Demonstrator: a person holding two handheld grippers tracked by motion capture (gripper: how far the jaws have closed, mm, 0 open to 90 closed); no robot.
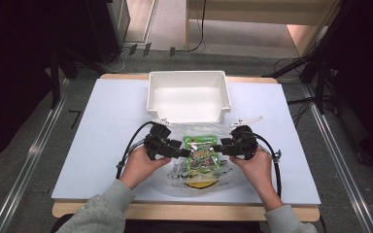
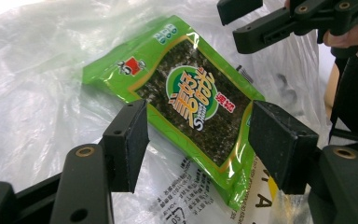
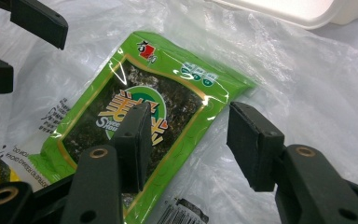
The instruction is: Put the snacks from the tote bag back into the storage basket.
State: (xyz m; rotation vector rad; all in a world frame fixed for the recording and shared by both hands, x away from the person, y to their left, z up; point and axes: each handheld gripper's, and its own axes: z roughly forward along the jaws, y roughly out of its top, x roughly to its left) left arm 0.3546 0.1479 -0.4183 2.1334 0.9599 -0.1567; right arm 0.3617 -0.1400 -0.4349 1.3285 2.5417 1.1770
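A green seaweed snack packet (image 1: 201,148) lies flat on a crumpled clear plastic bag (image 1: 194,178) at the middle of the white table top. My left gripper (image 1: 187,153) is at the packet's left edge, its jaws open. In the left gripper view the packet (image 2: 191,100) lies just beyond and below the open left gripper (image 2: 200,130), with no pad pressing on it. My right gripper (image 1: 217,148) is at the packet's right edge, also open. In the right gripper view the packet (image 3: 140,116) lies under the spread right gripper (image 3: 189,135).
A white plastic bin (image 1: 188,97) stands just behind the bag, its rim (image 3: 284,9) close to the bag's far edge. The white table top (image 1: 102,136) extends to both sides. Printed labels and a yellow patch show through the bag near the person's hands.
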